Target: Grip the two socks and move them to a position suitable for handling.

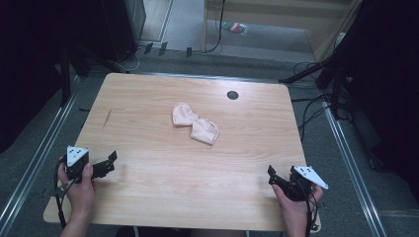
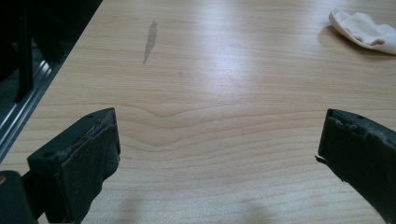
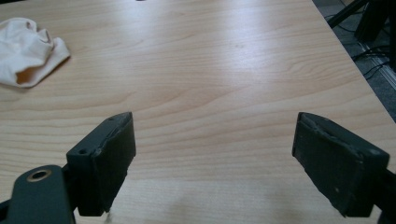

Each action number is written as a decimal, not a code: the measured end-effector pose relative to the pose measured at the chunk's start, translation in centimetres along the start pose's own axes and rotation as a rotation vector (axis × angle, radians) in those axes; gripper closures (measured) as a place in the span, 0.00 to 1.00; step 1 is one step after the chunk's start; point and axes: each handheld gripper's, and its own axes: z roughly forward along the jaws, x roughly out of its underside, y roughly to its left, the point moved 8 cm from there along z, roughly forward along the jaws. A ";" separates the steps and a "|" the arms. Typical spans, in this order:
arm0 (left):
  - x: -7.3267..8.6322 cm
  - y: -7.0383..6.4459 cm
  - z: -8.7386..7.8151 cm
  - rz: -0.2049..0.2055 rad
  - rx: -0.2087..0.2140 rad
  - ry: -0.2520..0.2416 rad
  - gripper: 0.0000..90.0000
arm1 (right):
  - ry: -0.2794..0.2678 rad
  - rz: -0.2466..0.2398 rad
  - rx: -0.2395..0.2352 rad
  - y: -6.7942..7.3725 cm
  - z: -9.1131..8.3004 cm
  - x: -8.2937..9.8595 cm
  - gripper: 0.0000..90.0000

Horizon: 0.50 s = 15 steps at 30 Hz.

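A crumpled pale pink cloth (image 1: pixel 195 123) lies near the middle of the light wooden table (image 1: pixel 148 187). In the left gripper view the cloth (image 2: pixel 366 30) sits at the far upper right; in the right gripper view the cloth (image 3: pixel 25 51) sits at the upper left. My left gripper (image 1: pixel 111 163) is held by a hand at the table's near left edge, jaws wide apart and nothing between them (image 2: pixel 219 154). My right gripper (image 1: pixel 272 177) is held at the near right corner, also open with bare wood between its jaws (image 3: pixel 215 161). Both are well short of the cloth.
A small dark round hole (image 1: pixel 232 95) marks the table's far side. A grey streak (image 1: pixel 107 117) marks the wood at the left. Metal rails (image 1: pixel 34 163) run along the floor on both sides, with cables (image 1: pixel 311 106) and dark stands at the right.
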 end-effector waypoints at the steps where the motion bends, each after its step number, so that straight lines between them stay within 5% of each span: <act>1: 0.0 0.0 0.0 0.003 0.002 0.008 0.00 | 0.000 0.001 0.001 0.2 0.0 -0.1 0.15; 10: 0.1 0.0 0.0 0.012 0.000 0.012 0.00 | -0.038 0.030 -0.024 1.9 -0.7 -1.7 0.25; 15: 0.1 -0.1 0.1 0.010 0.003 0.011 0.00 | -0.020 -0.024 -0.071 4.0 -0.6 -2.4 0.36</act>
